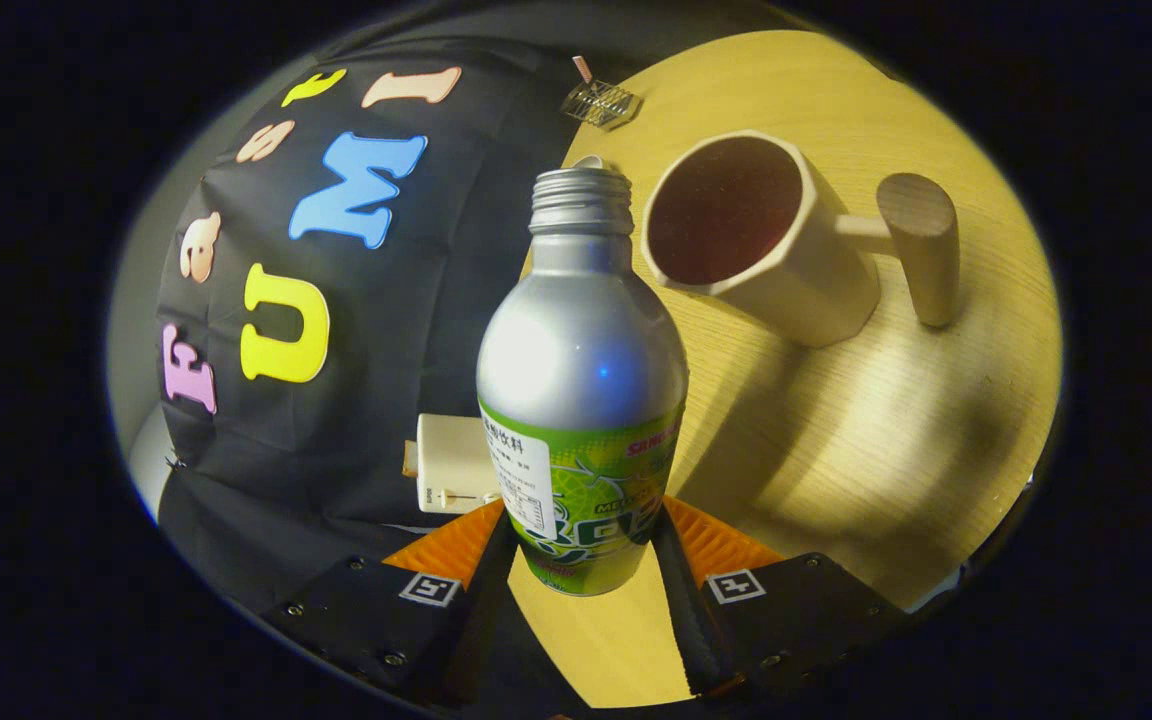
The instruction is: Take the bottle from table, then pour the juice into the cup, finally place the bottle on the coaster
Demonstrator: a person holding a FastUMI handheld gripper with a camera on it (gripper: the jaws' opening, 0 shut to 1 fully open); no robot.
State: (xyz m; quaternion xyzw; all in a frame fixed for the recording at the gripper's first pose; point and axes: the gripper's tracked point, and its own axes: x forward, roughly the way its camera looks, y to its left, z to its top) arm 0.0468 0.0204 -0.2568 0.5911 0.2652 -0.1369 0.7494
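The fingers (584,545) are clenched on the lower, labelled part of the bottle (581,370), one pad on each side, and the bottle hangs lifted and tilted over the desk (866,450). Its threaded mouth is uncapped and points toward twelve o'clock. The cup (751,235), with a dowel-like handle, stands on the desk at about one o'clock from the bottle's neck, near but apart; its inside looks dark, and I cannot tell how full it is. A pale box (451,465) sits at nine o'clock beside the bottle. For a clean pour, I would bring the mouth right over the cup's rim before tipping further, roll slowly, and keep the grip firm so the smooth metal does not slip.
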